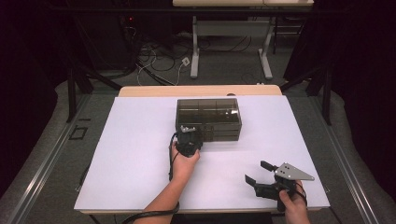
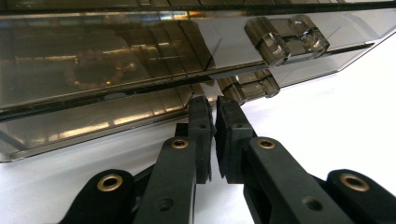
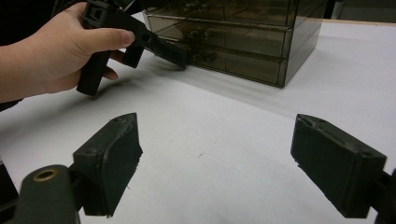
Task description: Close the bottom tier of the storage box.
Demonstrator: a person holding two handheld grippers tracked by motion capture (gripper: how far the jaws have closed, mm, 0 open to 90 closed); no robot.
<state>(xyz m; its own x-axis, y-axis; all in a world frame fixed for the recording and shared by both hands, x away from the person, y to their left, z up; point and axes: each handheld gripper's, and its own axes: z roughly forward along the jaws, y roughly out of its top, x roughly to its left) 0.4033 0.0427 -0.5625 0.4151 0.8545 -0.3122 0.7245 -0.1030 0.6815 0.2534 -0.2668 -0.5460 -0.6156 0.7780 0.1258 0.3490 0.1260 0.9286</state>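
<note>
Crouching low at the front of the smoked plastic drawer box [image 1: 208, 118], which sits mid-table on the white sheet [image 1: 130, 158], the left gripper [image 1: 188, 140] has its jaws nearly together, w/ a thin slit between the pads. In the left gripper view the tips [image 2: 215, 112] sit right under the bottom drawer's clear knob [image 2: 252, 86], slightly to one side of it, w/ nothing pinched that I can make out. A second knob [image 2: 286, 38] shows on the drawer above. Something like a bead bracelet [image 2: 95, 70] lies inside behind the tinted front.

Right gripper [image 1: 264, 177] is parked well apart near the table's front right corner, jaws wide open, nothing btwn them; its own camera looks across the sheet at the left hand [image 3: 60, 51] and the box.

Looks to me like the step is getting hold of that lower knob to pull the drawer. To do it well: open the jaws a bit, shift over so the knob sits squarely btwn the pads, close firmly, then pull straight back, level w/ the table. The box is light-looking, so it may slide fwd; the free right gripper could brace the top or side.
</note>
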